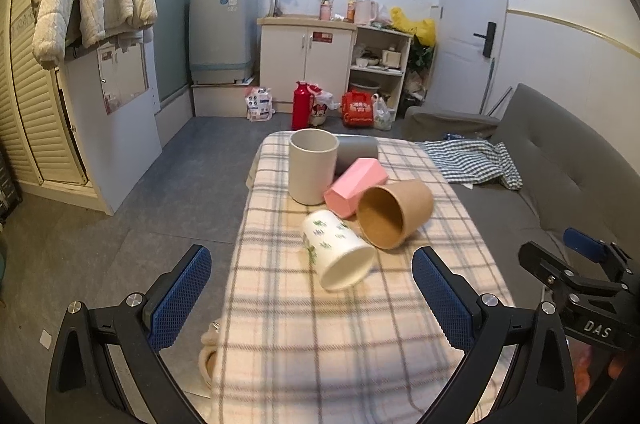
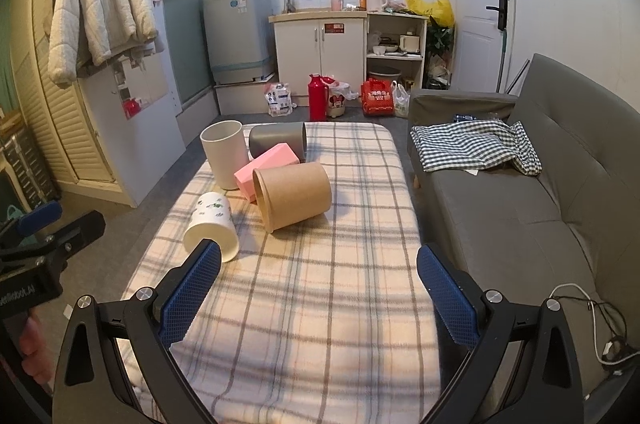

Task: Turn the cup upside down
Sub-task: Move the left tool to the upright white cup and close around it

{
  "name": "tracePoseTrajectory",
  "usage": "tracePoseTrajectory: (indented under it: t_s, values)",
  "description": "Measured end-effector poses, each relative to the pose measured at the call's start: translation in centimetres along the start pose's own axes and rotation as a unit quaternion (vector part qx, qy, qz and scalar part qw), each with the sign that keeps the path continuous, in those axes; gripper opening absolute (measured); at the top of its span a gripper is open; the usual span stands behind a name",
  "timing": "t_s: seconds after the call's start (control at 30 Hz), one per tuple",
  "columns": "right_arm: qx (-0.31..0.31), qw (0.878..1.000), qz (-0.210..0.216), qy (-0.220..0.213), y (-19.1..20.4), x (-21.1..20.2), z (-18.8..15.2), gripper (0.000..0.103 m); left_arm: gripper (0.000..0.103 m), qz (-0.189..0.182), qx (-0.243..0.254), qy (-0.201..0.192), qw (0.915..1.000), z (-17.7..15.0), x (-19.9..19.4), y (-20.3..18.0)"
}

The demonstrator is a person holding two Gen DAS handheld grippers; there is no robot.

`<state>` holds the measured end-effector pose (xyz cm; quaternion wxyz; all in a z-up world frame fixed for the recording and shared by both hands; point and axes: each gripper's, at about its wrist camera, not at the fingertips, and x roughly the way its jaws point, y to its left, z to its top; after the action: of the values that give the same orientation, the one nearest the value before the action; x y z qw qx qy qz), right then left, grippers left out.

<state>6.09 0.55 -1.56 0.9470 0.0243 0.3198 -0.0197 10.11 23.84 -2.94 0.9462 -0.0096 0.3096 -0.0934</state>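
Several cups sit on a plaid-covered table (image 1: 320, 324). A white cup with green leaf print (image 1: 338, 254) lies on its side, mouth toward me; it also shows in the right wrist view (image 2: 212, 226). A tan cup (image 1: 394, 219) (image 2: 292, 200) lies on its side. A pink faceted cup (image 1: 354, 186) (image 2: 266, 170) and a grey cup (image 1: 358, 152) (image 2: 278, 140) also lie down. A plain white cup (image 1: 312, 170) (image 2: 225, 154) stands upright. My left gripper (image 1: 312, 288) is open and empty, short of the leaf cup. My right gripper (image 2: 320, 284) is open and empty over the table.
A grey sofa (image 2: 540, 208) with a checked cloth (image 2: 476, 144) runs along the table's right side. A red thermos (image 2: 316, 98), bags and a cabinet (image 2: 320, 48) stand beyond the far end. A white cable (image 2: 600, 324) lies on the sofa. The floor (image 1: 160, 224) lies to the left.
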Motion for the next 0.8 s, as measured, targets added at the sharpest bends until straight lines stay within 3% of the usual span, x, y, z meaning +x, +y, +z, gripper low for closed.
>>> tracePoseTrajectory:
  t_s: [0.43, 0.63, 0.8]
  values:
    - [-0.005, 0.999, -0.001, 0.053, 0.5, 9.3, 5.2, 0.099, 0.103, 0.014, 0.038, 0.045, 0.9982, 6.1, 13.6, 2.1]
    - [-0.008, 0.998, -0.005, 0.065, 0.6, 13.5, 5.9, 0.099, 0.103, -0.001, 0.063, 0.064, 0.9959, 7.2, 19.2, 2.0]
    - [0.005, 0.997, -0.009, 0.08, -0.4, 16.0, 5.5, 0.099, 0.102, -0.023, 0.072, 0.072, 0.9945, 7.2, 21.5, 1.5]
